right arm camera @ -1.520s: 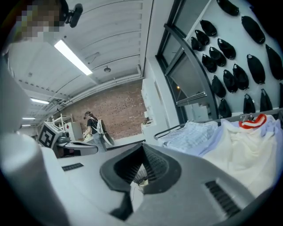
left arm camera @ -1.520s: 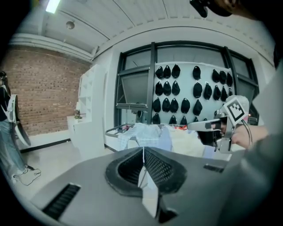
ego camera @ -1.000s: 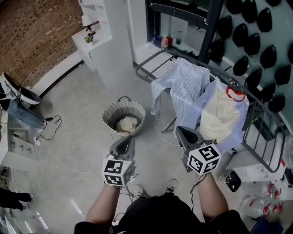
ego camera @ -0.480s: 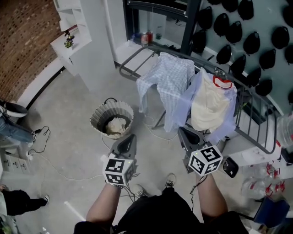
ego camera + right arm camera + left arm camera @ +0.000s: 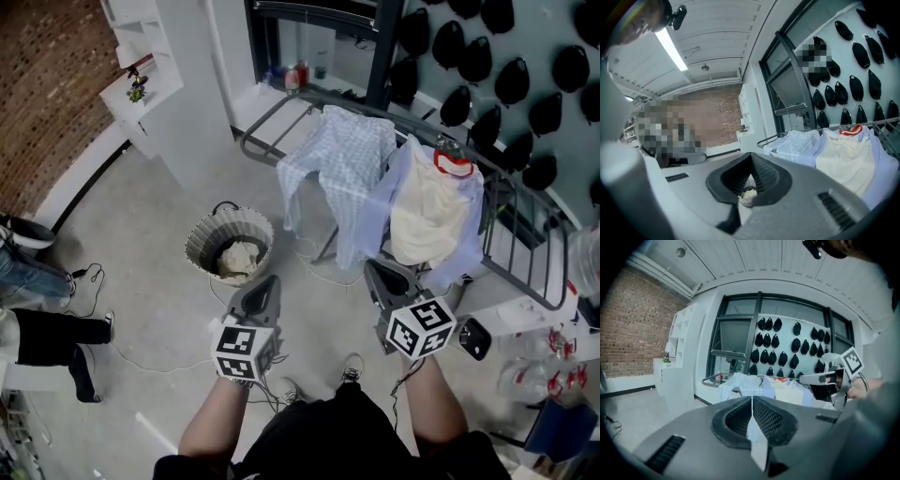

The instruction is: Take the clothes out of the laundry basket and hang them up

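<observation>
A round woven laundry basket [image 5: 231,242] stands on the concrete floor with a pale cream garment [image 5: 236,257] inside. Past it, a metal drying rack [image 5: 520,281] carries a checked light-blue shirt [image 5: 342,169] and a cream top over a lilac garment [image 5: 427,211]; both clothes also show in the right gripper view: the checked shirt [image 5: 797,143], the cream top [image 5: 843,157]. My left gripper [image 5: 265,289] is shut and empty, held just short of the basket. My right gripper [image 5: 380,277] is shut and empty, below the hanging clothes. The basket [image 5: 746,194] shows through the gap in my right gripper's jaws.
A white shelf unit [image 5: 178,84] stands behind the basket. A cable [image 5: 141,347] trails across the floor at left. A person's legs and shoes [image 5: 56,337] are at the left edge. Black objects dot the wall [image 5: 506,66] behind the rack. Bottles [image 5: 295,75] sit on a ledge.
The view has swung so the basket and rack sit further left and up. A person's dark-trousered legs have come in at the lower left. Both grippers stay shut and hold the same stance.
</observation>
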Action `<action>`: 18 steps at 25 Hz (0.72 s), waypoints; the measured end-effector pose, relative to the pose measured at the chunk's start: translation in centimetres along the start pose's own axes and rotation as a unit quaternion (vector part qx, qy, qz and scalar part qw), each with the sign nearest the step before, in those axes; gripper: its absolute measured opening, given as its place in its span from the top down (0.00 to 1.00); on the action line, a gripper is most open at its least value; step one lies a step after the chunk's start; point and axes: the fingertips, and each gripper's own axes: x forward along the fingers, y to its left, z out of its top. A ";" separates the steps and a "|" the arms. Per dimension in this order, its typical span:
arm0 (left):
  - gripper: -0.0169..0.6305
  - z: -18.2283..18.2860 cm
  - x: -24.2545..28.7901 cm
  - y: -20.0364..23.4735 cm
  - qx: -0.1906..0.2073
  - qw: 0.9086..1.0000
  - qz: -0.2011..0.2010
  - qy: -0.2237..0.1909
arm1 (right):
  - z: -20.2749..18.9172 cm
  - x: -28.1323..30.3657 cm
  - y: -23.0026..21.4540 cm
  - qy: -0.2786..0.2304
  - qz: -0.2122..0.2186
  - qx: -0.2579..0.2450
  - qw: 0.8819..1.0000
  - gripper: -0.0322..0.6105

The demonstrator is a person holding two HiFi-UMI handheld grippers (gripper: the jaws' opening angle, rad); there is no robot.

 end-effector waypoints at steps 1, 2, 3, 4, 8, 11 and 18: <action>0.96 0.0 0.0 0.0 0.000 1.000 0.001 0.000 | 0.0 0.0 0.0 0.000 0.000 0.000 1.000 0.94; 0.96 0.0 0.0 0.0 0.000 1.000 0.002 0.000 | 0.0 0.0 -0.1 0.000 0.001 0.000 1.000 0.94; 0.96 0.0 -0.1 0.0 0.000 1.000 0.002 0.000 | 0.0 0.0 0.0 0.000 0.001 0.001 1.000 0.94; 0.96 0.1 -0.1 0.1 0.001 1.000 0.003 0.000 | 0.0 0.0 0.0 0.000 0.001 0.001 1.000 0.94; 0.96 0.1 -0.5 -0.1 0.001 1.000 0.003 -0.001 | 0.0 -0.2 0.2 0.000 0.001 0.000 1.000 0.94; 0.96 0.3 -0.8 -0.6 0.000 1.000 0.000 0.001 | 0.1 -0.6 0.4 -0.001 0.002 -0.001 1.000 0.94; 0.96 0.2 -1.5 -1.2 0.008 1.000 0.002 -0.006 | -0.1 -1.8 0.8 -0.002 0.003 -0.005 1.000 0.94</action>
